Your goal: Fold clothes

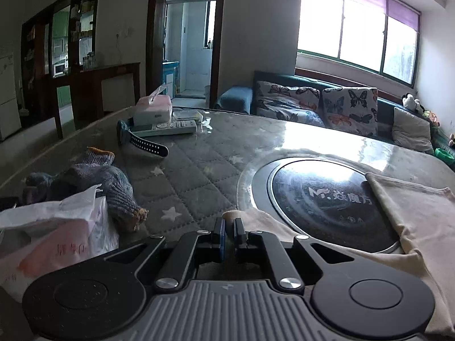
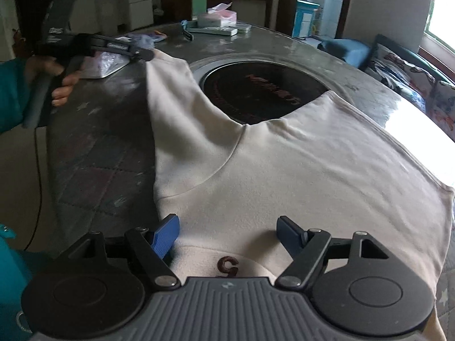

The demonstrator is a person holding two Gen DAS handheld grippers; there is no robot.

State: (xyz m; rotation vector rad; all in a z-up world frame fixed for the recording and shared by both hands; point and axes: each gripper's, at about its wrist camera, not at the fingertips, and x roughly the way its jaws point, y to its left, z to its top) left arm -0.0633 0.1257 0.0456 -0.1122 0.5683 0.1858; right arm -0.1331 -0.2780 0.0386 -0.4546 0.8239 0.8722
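A cream T-shirt (image 2: 256, 170) lies spread on the quilted table, its body toward the near edge and one sleeve stretched out to the far left. My left gripper (image 1: 229, 223) is shut on the tip of that sleeve (image 1: 227, 215); the right wrist view shows the left gripper (image 2: 146, 54) at the sleeve's end, held by a hand in a teal sleeve. My right gripper (image 2: 227, 231) hovers open over the shirt near its collar label (image 2: 227, 265), blue pads (image 2: 166, 236) wide apart, nothing between them.
A round black induction hob (image 1: 321, 199) is set into the table (image 1: 199, 170), partly under the shirt. Grey knitted gloves (image 1: 108, 182), a plastic bag (image 1: 57, 233), a watch (image 1: 142, 140), a remote (image 1: 170, 128) and a tissue box (image 1: 153, 109) sit at the left. A sofa with cushions (image 1: 327, 105) stands behind.
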